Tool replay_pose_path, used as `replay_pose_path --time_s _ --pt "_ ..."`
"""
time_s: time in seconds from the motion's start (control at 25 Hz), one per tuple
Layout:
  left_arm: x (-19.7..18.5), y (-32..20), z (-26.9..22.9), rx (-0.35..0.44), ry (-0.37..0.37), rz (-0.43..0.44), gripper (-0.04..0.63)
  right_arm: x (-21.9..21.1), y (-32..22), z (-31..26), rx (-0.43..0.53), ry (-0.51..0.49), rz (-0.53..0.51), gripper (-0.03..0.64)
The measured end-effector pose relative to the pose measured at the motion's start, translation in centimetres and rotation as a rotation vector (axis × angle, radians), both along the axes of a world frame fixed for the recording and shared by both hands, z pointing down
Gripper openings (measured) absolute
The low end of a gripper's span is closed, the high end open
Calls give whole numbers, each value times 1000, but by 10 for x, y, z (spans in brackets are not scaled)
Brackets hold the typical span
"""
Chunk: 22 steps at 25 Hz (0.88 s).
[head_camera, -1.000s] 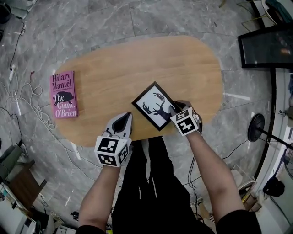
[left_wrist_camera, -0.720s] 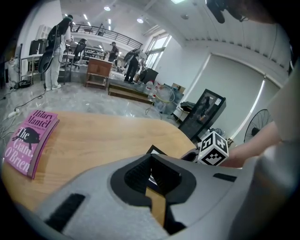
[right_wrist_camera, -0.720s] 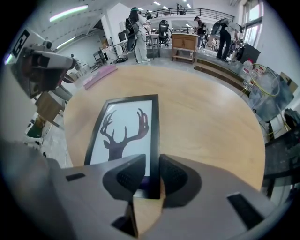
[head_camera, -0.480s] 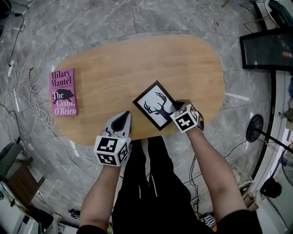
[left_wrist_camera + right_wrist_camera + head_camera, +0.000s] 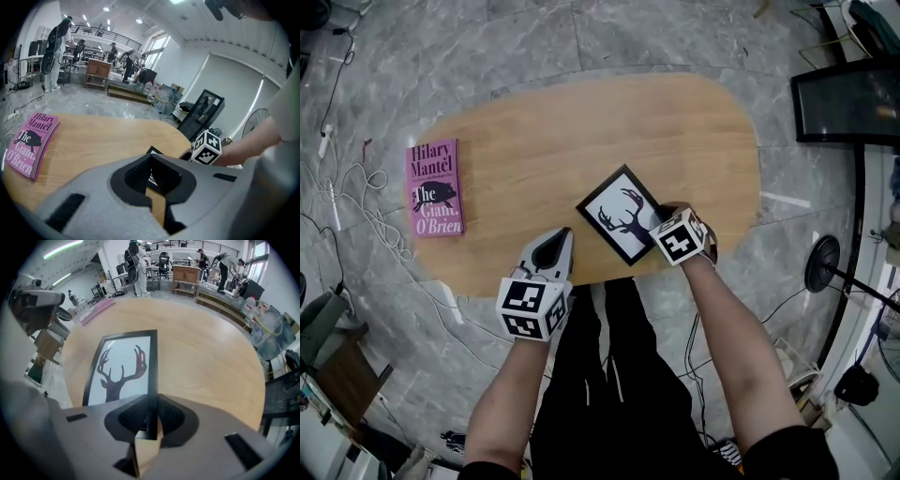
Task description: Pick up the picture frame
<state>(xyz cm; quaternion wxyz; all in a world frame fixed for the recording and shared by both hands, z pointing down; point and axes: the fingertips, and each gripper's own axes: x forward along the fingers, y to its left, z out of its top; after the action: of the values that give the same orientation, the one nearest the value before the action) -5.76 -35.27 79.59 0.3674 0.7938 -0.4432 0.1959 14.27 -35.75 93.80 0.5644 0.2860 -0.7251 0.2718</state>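
The picture frame (image 5: 622, 216), black-edged with a dark deer silhouette on white, lies on the oval wooden table (image 5: 581, 122) near its front edge. My right gripper (image 5: 662, 218) points steeply down at the frame's right edge. In the right gripper view the frame (image 5: 119, 366) runs away from me, and its thin black edge stands between the jaws of the right gripper (image 5: 151, 420). The jaws have just been closing and now press on that edge. My left gripper (image 5: 553, 247) hovers at the table's front, left of the frame, shut and empty (image 5: 150, 173).
A pink book (image 5: 436, 187) lies at the table's left end, also seen in the left gripper view (image 5: 30, 143). A black screen (image 5: 844, 94) stands at the right and a fan stand (image 5: 820, 262) near it. Cables (image 5: 337, 225) trail over the floor on the left.
The right gripper has shut on the frame's right edge and tilted a little. The frame now looks slightly narrower from above. The left gripper has kept still.
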Motion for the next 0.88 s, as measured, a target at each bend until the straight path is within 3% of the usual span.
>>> replay_pose_path --time_s 0.44,0.64,0.88 --pt "-11 7 -49 56 14 26 9 2 5 -54 76 -40 95 71" --pt "-18 14 -92 103 16 52 9 0 15 -105 125 -95 193 71" --pt "-32 17 -156 188 16 85 9 -10 14 -191 249 -177 276 71"
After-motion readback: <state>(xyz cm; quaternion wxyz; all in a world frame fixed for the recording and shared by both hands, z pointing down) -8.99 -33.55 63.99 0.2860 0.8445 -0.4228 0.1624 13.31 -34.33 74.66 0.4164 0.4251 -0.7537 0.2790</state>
